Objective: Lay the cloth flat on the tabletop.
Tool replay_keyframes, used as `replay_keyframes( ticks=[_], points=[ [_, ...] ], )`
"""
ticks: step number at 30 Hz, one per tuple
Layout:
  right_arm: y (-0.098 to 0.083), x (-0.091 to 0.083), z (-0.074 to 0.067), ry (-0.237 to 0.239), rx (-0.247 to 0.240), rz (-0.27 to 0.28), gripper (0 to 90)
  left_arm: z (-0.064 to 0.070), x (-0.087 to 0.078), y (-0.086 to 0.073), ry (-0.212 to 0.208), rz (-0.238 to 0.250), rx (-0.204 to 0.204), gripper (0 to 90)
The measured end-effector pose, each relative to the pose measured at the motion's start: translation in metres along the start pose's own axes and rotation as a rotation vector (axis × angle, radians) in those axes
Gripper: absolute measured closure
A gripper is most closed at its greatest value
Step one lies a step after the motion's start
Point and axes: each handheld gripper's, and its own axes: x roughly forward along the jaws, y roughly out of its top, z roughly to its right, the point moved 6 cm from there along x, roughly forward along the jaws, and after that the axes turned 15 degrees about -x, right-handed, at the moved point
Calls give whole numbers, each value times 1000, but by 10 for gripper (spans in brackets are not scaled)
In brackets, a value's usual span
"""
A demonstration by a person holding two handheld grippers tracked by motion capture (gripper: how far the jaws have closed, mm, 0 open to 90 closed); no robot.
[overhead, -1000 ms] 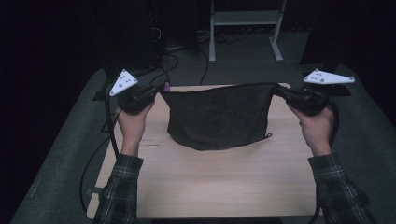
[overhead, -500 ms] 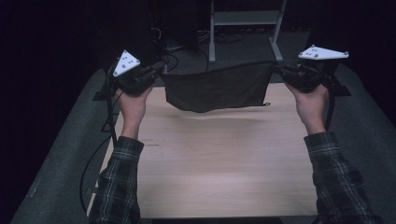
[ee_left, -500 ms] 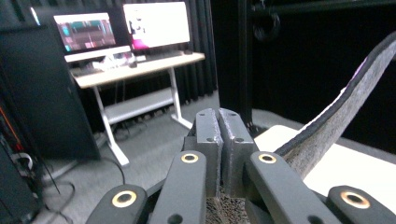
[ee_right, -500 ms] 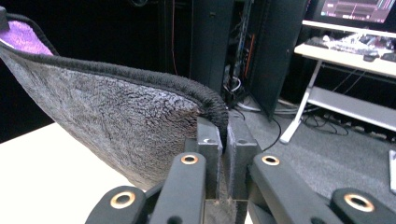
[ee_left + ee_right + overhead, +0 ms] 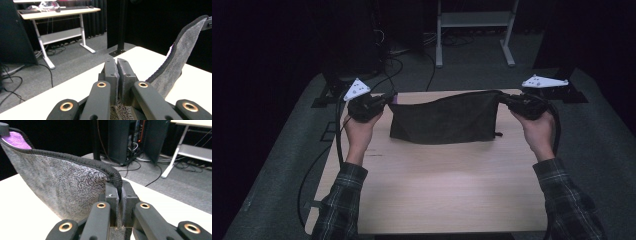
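Note:
A dark grey fleecy cloth (image 5: 444, 120) with a black hem hangs stretched between my two grippers over the far part of the wooden table (image 5: 437, 190). Its lower edge rests on the tabletop. My left gripper (image 5: 388, 99) is shut on the cloth's left top corner; in the left gripper view the cloth (image 5: 175, 65) runs off to the right from the closed jaws (image 5: 117, 72). My right gripper (image 5: 506, 100) is shut on the right top corner; in the right gripper view the hem (image 5: 75, 160) enters the jaws (image 5: 119, 195). A purple side (image 5: 16, 140) shows at the far corner.
A white-framed desk (image 5: 474, 22) stands on the grey carpet beyond the table. Black cables (image 5: 319, 165) trail from the left gripper down the table's left side. Dark equipment (image 5: 130, 137) with wires stands on the floor behind.
Both hands first lifted the cloth clear of the table toward the far edge, then came back down; the cloth's lower edge lies on the table again, folded up a little.

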Motion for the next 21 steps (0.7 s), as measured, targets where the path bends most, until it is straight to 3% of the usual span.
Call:
replay_keyframes(
  ticks=[21],
  points=[
    [-50, -8, -33, 91, 15, -39, 854, 9, -24, -69, -44, -117, -64, 868]
  ],
)
